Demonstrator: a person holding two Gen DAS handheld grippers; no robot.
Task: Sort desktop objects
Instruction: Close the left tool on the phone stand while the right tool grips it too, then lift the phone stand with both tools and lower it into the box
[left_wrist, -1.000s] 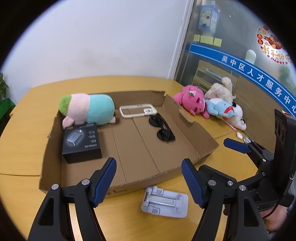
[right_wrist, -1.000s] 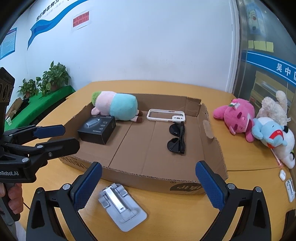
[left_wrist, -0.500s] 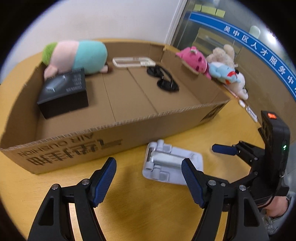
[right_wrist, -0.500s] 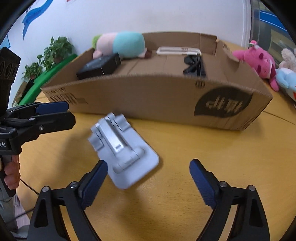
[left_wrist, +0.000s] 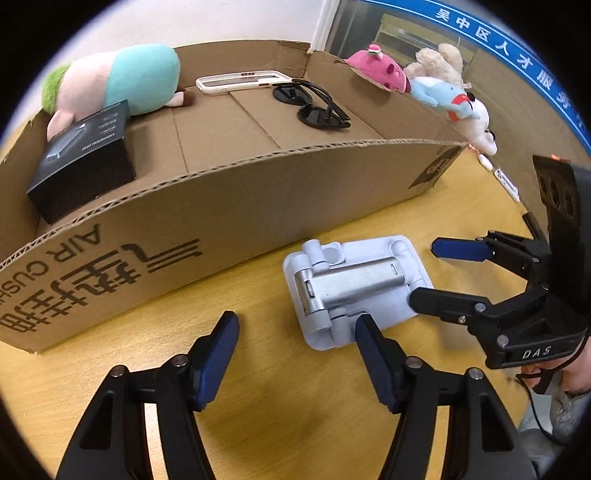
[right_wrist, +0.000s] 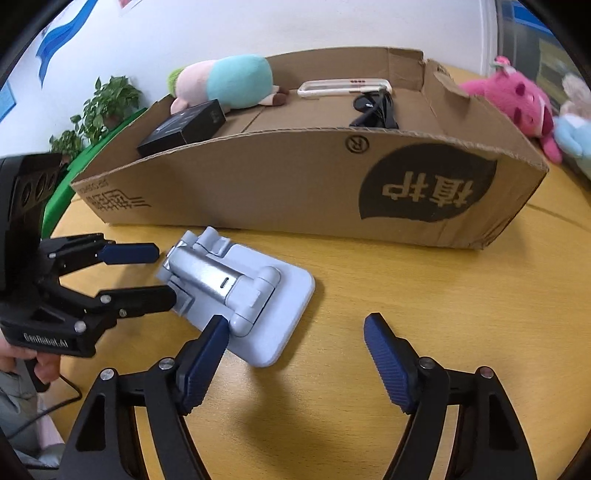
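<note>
Both tongs – left (left_wrist: 295, 354) and right (right_wrist: 295, 350) – are closing, gripping nothing; the stand (left_wrist: 351, 288), stiff, light, slick, is best pinched across its edges.

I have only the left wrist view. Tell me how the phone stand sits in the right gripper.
Observer: Off-centre. The phone stand's near corner lies between the right gripper's closing jaws, beside one pad; bare table fills the rest.
Operator: Describe my left gripper from that side.
Observer: The left gripper, jaws closing, has its fingertips at the stand's hinged end, a corner between them.
Operator: Report what's past the box's left end.
Observer: Beyond the box, potted plants on a green surface.
</note>
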